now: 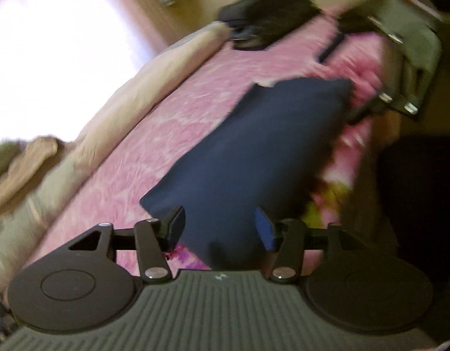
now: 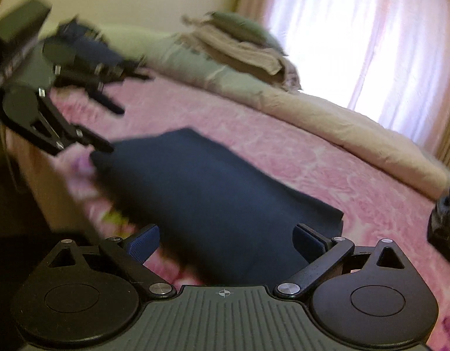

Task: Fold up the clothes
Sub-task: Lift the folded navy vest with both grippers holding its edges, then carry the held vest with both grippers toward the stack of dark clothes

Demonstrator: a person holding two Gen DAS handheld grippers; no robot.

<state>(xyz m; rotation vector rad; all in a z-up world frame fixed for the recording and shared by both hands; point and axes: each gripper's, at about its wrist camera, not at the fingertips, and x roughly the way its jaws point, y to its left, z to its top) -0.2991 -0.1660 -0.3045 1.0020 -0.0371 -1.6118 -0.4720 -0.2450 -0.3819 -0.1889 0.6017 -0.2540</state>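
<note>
Lying folded on the pink bed cover [image 1: 172, 134], the navy garment [image 1: 254, 158] is sitting between left tongs [image 1: 220, 228] and right tongs [image 2: 227, 241], both gaping wide, gripping nothing.

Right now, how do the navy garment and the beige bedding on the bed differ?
The navy garment lies flat, folded into a long strip mid-bed; the beige bedding is bunched in a roll along the far edge. The garment is dark and smooth; the bedding pale and wrinkled. Both rest on the pink bedspread.

No legible text anywhere.
</note>
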